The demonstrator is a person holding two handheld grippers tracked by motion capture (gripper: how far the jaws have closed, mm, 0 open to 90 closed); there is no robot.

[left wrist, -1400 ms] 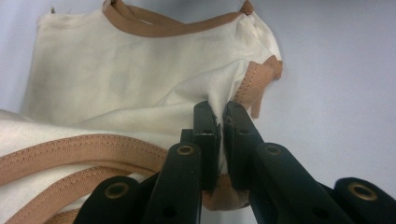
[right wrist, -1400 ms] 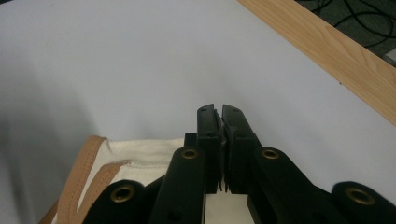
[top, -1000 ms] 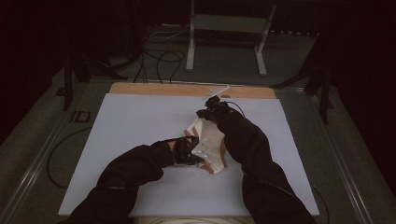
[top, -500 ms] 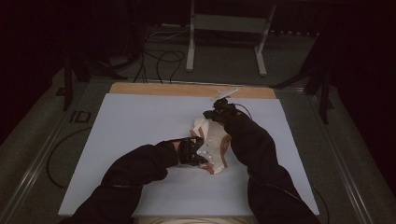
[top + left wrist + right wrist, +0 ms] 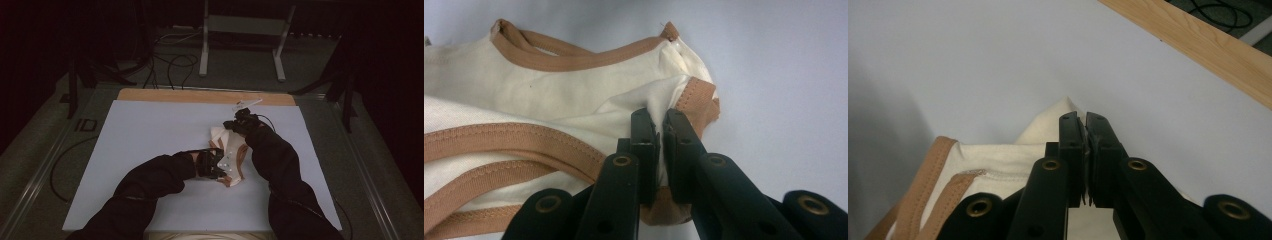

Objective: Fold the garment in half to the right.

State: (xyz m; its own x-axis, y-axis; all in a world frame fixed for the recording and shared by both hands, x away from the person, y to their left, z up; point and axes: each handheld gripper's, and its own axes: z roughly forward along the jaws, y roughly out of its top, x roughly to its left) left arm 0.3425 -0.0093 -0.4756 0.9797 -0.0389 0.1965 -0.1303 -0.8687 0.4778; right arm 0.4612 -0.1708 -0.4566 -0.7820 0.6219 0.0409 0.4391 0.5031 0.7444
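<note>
A small cream garment (image 5: 231,152) with tan trim lies bunched on the white table sheet (image 5: 150,140), right of centre. My left gripper (image 5: 216,165) is at its near end, jaws shut on a fold of cream cloth (image 5: 663,107) beside the tan band (image 5: 696,97). My right gripper (image 5: 234,125) is at the far end, and its jaws pinch the cloth, whose cream corner (image 5: 1058,120) pokes out past the tips. Tan-edged straps (image 5: 933,175) lie left of the right jaws.
A wooden strip (image 5: 200,96) runs along the sheet's far edge, also seen as a wooden strip (image 5: 1198,40) at the upper right of the right gripper view. Cables (image 5: 170,62) and a metal stand (image 5: 242,30) sit on the floor beyond. Dark sleeves (image 5: 150,190) reach in from below.
My right gripper has drawn the far end of the garment a little rightward and toward the far edge, stretching it out. The left gripper has kept still.
</note>
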